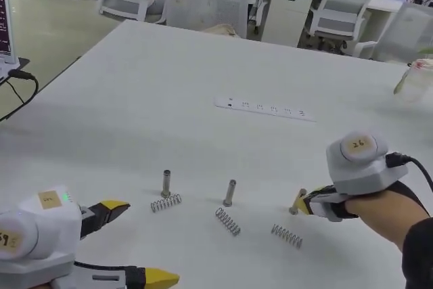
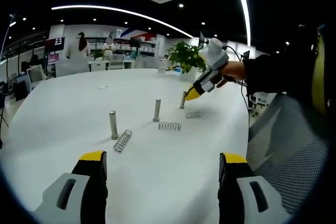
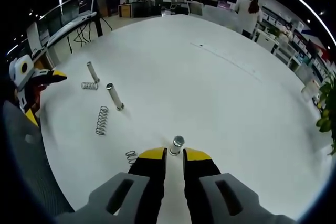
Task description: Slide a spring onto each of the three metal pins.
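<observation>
Now a pin (image 1: 298, 202) is met by the right gripper (image 1: 308, 205), lower right.
Clamping cannot be told; left gripper (image 1: 149, 241) is spread.

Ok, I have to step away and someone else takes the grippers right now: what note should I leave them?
Left gripper: open, holding nothing, hovering near the table edge, short of the pins.
Right gripper: jaws almost together, tips at the right pin; I cannot tell whether they pinch it.
Things: left pin, middle pin and right pin stand upright. Left spring, middle spring and right spring lie flat, one near each pin.
Done: no spring is on a pin.
Left: all three.
</observation>
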Tool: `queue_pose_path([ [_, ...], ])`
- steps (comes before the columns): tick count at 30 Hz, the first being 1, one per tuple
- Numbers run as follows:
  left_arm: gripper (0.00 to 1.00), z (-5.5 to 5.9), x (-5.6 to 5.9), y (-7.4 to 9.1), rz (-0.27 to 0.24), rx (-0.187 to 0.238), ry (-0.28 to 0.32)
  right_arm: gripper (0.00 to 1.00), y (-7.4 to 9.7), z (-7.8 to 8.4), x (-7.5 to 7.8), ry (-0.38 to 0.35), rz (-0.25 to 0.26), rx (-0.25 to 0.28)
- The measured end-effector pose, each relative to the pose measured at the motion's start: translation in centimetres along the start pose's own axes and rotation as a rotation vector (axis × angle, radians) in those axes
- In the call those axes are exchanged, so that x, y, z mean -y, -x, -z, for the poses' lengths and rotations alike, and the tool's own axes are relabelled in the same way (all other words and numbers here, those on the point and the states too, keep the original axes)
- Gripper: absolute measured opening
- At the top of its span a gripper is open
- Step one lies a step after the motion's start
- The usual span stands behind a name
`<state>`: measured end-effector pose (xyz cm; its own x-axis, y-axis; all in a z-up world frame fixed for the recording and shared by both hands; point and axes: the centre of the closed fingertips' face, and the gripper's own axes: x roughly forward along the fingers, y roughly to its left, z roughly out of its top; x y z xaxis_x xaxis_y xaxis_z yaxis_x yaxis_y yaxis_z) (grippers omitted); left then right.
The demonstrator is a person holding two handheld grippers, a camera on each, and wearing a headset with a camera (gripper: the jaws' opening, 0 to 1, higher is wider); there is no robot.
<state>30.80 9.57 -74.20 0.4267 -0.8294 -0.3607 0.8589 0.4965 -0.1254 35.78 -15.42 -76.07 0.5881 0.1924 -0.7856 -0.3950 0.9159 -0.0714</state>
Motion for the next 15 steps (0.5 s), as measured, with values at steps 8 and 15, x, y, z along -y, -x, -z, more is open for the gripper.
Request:
queue_pose_path([
  [8,0.85,0.0,0.0,-0.1,0.003,-0.001,-0.003,0.10,0.2,1.1,-0.2,-0.009,-0.007,-0.006],
  [15,0.85,0.0,0.1,-0.1,0.004,-0.001,-0.005,0.10,0.6,1.9,-0.6,-0.002,-0.019,-0.007],
])
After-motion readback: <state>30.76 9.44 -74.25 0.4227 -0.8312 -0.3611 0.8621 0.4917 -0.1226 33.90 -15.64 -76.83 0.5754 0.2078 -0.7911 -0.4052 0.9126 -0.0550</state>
